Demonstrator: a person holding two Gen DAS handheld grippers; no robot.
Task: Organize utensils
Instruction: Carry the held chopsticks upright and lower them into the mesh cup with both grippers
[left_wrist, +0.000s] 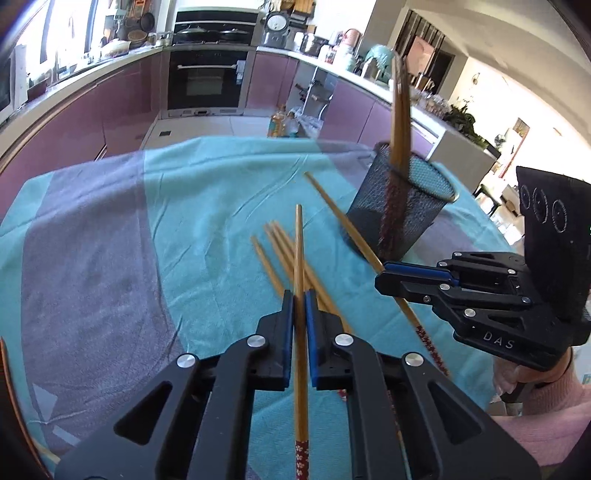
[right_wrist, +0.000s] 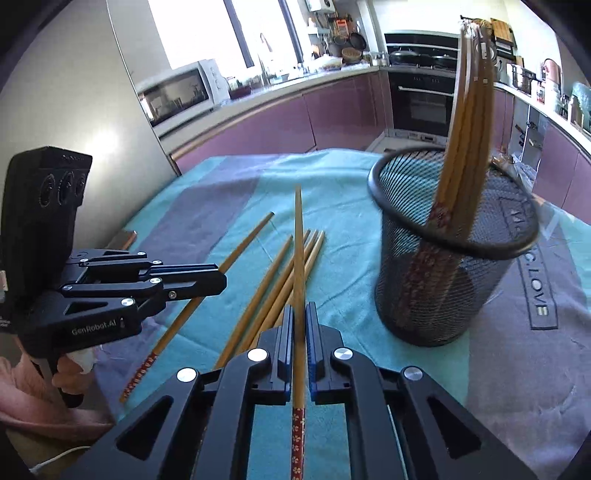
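**Both grippers clamped on one chopstick each**

Left to right across the table:

- Tablecloth (left_wrist: 110, 229): soft woven fabric, teal with broad grey bands, lightly creased. Grey lettering patch on the right side in the right wrist view.
- Left black two-finger gripper with blue pads (left_wrist: 299, 299): jaws narrow, pinching a slim round bamboo chopstick (left_wrist: 300, 280). Stick runs along the fingers, plain tapered tip pointing forward, red floral-patterned end towards the camera. Same gripper shows side-on in the right wrist view (right_wrist: 218, 280), a hand in a pink knit sleeve on its handle.
- Loose bamboo chopsticks (right_wrist: 280, 284) on the cloth between the two grippers: several lying fanned, near each other, some overlapping. One more lies apart (right_wrist: 207, 291), passing under the left gripper's fingers in that view.
- Right black two-finger gripper with blue pads (right_wrist: 299, 314): jaws narrow too, clamped on its own bamboo chopstick with a red floral end (right_wrist: 299, 280), held the same way.
- Black wire-mesh cylindrical cup (right_wrist: 443, 266): upright on the cloth, right of the loose sticks. Bundle of matching chopsticks (right_wrist: 465, 140) stands inside, red patterned ends down, leaning on the rim; motion-blurred.
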